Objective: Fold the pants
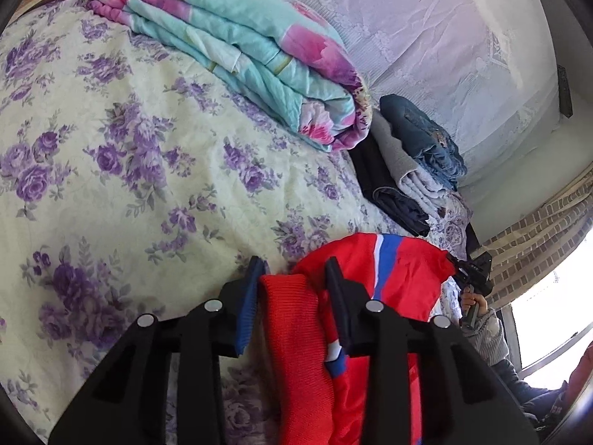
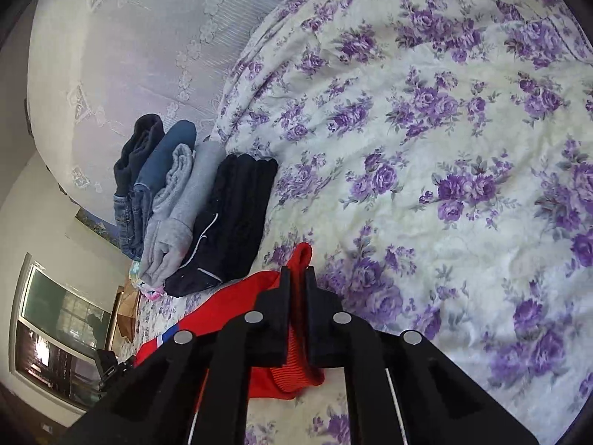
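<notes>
The left hand-held gripper (image 1: 294, 278) has its fingers spread, with the ribbed red cuff of the red track pants (image 1: 404, 270) lying between them. Nothing presses the knit from either side, so this reads as a grip about to close or just let go; which one cannot be told. Beyond that cuff, the pants' red shell with its blue and white stripe is bunched on the bed's floral bedspread (image 1: 148, 170), toward the near edge of the bed.

Farther up the bed from the pants lies a folded turquoise and pink quilt (image 1: 237, 48). Beside it, a stack of folded clothes (image 1: 404, 170) in dark, grey and denim layers sits against the lace-covered wall side. That stack is probably where finished garments go, which would explain the open bedspread left between it and the pants for folding.

The right hand-held gripper (image 2: 296, 274) has its fingers pressed nearly together, pinching a ribbed red edge of the pants that pokes up between the tips. Holding both ends this way should let the garment be stretched flat before a fold.
</notes>
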The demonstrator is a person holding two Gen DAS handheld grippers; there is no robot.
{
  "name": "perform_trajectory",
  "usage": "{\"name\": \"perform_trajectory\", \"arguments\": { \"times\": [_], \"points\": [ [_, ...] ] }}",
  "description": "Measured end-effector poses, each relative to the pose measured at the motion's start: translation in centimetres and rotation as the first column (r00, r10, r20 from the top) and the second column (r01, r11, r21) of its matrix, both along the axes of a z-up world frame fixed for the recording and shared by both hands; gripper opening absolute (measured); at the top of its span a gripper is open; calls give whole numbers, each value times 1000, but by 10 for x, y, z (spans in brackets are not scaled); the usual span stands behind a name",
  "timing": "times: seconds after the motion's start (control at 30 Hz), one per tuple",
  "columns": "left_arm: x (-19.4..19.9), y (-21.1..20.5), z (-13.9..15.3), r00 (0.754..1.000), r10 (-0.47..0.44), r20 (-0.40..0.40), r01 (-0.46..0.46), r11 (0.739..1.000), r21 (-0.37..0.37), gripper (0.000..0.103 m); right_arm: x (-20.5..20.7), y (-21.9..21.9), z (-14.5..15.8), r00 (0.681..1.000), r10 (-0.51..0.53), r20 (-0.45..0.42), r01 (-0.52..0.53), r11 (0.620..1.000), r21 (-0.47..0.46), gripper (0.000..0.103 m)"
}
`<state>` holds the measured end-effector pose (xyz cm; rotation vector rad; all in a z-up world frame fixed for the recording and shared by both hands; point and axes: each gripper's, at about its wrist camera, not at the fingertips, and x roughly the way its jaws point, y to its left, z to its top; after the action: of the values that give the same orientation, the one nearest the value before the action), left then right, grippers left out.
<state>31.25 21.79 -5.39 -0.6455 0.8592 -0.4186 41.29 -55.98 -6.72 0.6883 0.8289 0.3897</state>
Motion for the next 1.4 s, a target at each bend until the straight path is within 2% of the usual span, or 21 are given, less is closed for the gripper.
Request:
{"name": "perform_trajectory", "arguments": {
  "times": [0.03,0.1,0.17,0.23,0.4,0.5,0.53,0.57,0.67,0.7,0.73,0.83,1.03,1.13,1.23,1.4],
  "points": [
    [1,1,5,1000,-9,10,9,1000,-16,9,-5,0,6,1000,0,9,0,1000,-7,7],
    [2,1,13,1000,-15,25,15,1000,-26,9,-13,1,15,1000,-6,23,6,1000,-15,7],
    [5,-5,18,999,-29,21,29,1000,-1,9,-20,0,22,999,-17,29,18,1000,-17,7],
    [7,-12,22,999,-49,18,49,998,27,9,-27,0,24,999,-28,26,29,999,-26,7],
    [5,-18,29,998,-66,18,65,997,37,10,-47,-3,25,999,-44,21,44,999,-20,7],
    [10,-14,18,998,-38,-53,41,997,61,18,-52,-4,24,999,-50,5,50,999,-23,7],
    [12,-13,12,996,-30,-83,35,998,59,34,-52,-4,22,999,-51,-2,51,998,-24,7],
    [15,-12,4,993,-29,-113,34,998,47,43,-52,-4,20,999,-52,-7,52,998,-24,7],
    [19,-16,-18,985,-40,-166,48,998,45,42,-52,-4,17,998,-54,-12,54,998,-13,7],
    [18,-19,-19,987,-40,-155,50,997,59,40,-52,-5,17,998,-56,-14,55,998,-11,7],
    [18,-20,-19,989,-48,-142,56,997,56,26,-51,-5,16,998,-57,-16,57,998,-10,7],
    [16,-23,-9,994,-54,-98,59,997,53,20,-49,-7,16,997,-69,-21,68,998,-9,7],
    [-2,-26,41,996,-75,51,73,996,55,18,-63,-8,37,994,-99,39,99,995,-3,7],
    [-13,-27,54,992,-91,82,86,994,68,18,-80,-11,48,991,-106,76,106,994,-4,7],
    [-29,-26,58,992,-90,93,85,995,59,18,-107,-18,52,989,-121,90,121,993,2,7],
    [-68,-24,67,985,-91,148,88,996,30,18,-175,-28,58,980,-141,138,139,990,20,7]
  ]
}}
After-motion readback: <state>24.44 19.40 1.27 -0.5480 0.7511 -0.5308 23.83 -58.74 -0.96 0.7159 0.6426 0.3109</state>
